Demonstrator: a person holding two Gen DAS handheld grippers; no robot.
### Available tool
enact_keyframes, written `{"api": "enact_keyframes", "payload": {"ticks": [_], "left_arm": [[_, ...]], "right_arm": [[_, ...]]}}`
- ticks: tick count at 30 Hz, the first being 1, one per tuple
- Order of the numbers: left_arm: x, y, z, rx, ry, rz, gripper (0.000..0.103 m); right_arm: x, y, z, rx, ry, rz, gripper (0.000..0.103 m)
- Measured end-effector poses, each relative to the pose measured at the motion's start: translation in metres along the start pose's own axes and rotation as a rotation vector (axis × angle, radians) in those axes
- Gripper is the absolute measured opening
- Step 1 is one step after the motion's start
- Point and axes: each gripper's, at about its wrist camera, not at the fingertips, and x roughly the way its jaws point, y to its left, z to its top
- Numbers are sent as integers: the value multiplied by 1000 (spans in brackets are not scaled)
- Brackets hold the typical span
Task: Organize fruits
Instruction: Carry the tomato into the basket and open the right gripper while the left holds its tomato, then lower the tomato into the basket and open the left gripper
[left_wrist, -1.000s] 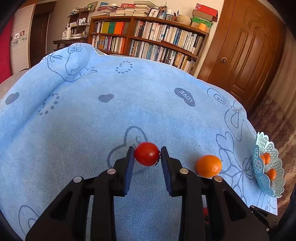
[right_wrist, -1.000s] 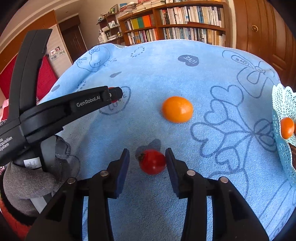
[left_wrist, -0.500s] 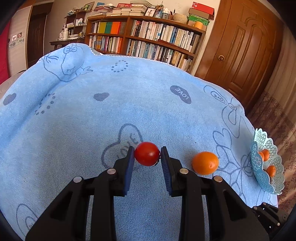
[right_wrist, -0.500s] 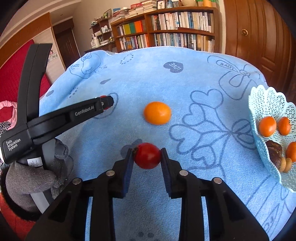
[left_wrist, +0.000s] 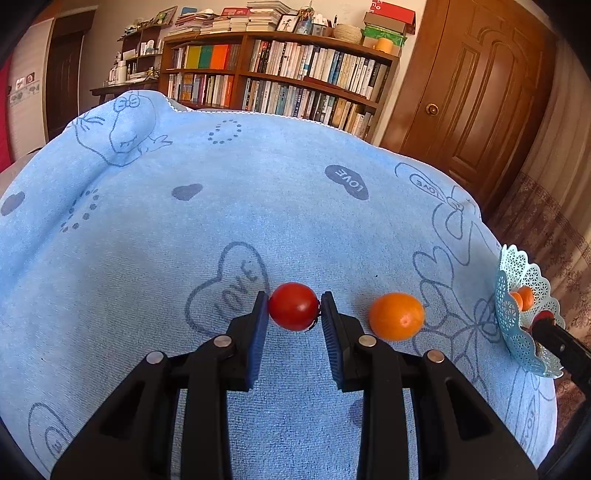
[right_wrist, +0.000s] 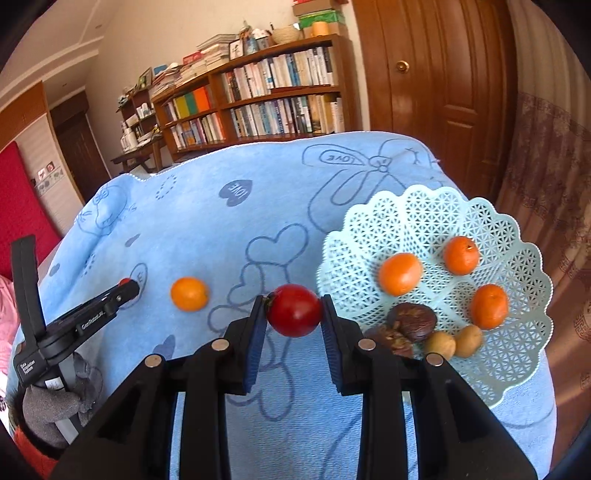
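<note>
My left gripper (left_wrist: 294, 308) is shut on a red tomato (left_wrist: 293, 306) just above the blue towel (left_wrist: 184, 229). To its right an orange (left_wrist: 397, 316) lies loose on the towel, also seen as the orange (right_wrist: 189, 294) in the right wrist view. My right gripper (right_wrist: 294, 312) is shut on a second red tomato (right_wrist: 294, 311), held in the air at the left rim of the pale blue lattice basket (right_wrist: 517, 332). The basket holds three oranges (right_wrist: 400, 273), dark brown fruits (right_wrist: 412, 320) and two small tan ones (right_wrist: 439, 343). The left gripper (right_wrist: 127, 287) shows at far left.
The towel covers a rounded surface that drops off at the right just past the basket (left_wrist: 517, 332). A gloved hand (right_wrist: 51, 410) holds the left tool. A bookshelf (left_wrist: 280, 81) and wooden door (left_wrist: 472, 96) stand behind.
My right gripper shut on its tomato, lifted it off the towel and carried it right, up to the basket's rim. The left gripper kept hold of its tomato and barely moved.
</note>
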Motion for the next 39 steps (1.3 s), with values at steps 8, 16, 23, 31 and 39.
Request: {"api": "enact_keyframes", "payload": {"ticks": [8, 16, 23, 31, 39], "left_arm": [[0, -4, -2, 18, 3, -9, 30], [-1, -9, -3, 32, 1, -18, 30], [-5, -20, -6, 75, -21, -42, 30], [-10, -38, -10, 131, -33, -73, 30], [-20, -67, -19, 167, 7, -133, 30]], "right_arm": [[10, -34, 10, 57, 4, -70, 30], [10, -49, 7, 95, 1, -86, 31], [-13, -68, -5, 139, -58, -144, 31], [-43, -96, -26, 187, -98, -196, 31], [-56, -106, -33, 198, -134, -201, 32]]}}
